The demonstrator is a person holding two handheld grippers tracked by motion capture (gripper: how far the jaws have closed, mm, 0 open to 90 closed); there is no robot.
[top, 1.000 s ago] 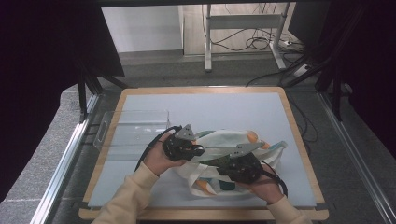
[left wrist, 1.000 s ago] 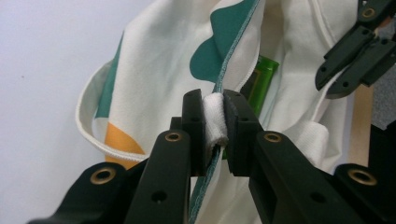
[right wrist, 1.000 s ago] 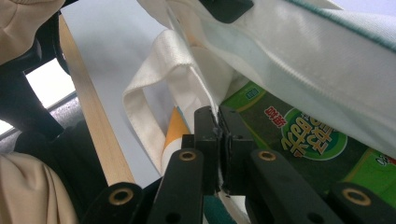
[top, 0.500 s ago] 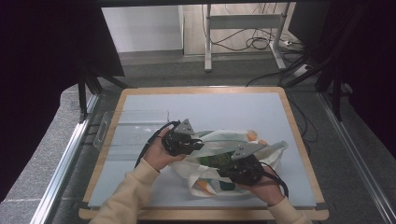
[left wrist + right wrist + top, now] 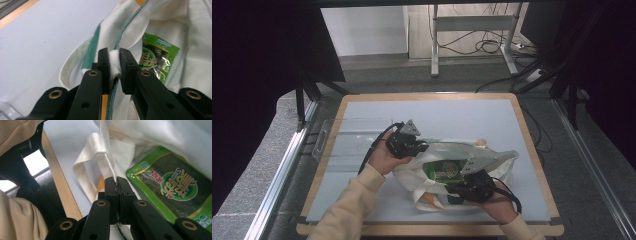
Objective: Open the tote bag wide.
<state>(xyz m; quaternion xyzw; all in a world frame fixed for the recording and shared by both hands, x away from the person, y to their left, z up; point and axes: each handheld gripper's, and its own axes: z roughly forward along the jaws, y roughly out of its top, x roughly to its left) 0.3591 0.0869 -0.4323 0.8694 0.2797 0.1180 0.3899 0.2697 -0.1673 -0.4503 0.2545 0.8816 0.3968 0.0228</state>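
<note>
While both jaws pinch its rim, the cloth bag (image 5: 507, 159) lies between them.

The far half of the table (image 5: 472, 112) lies open. A clear plastic tray (image 5: 343, 139) blocks the left; the cloth bag (image 5: 499, 161) crowds the near middle.

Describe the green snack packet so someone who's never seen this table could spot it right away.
On the pale blue table top, look at the white cloth bag that the left tool and right tool each pinch by its edge. Inside its open mouth lies the green packet, glossy with a dark centre and printed lettering, the bag's brightest content.
</note>
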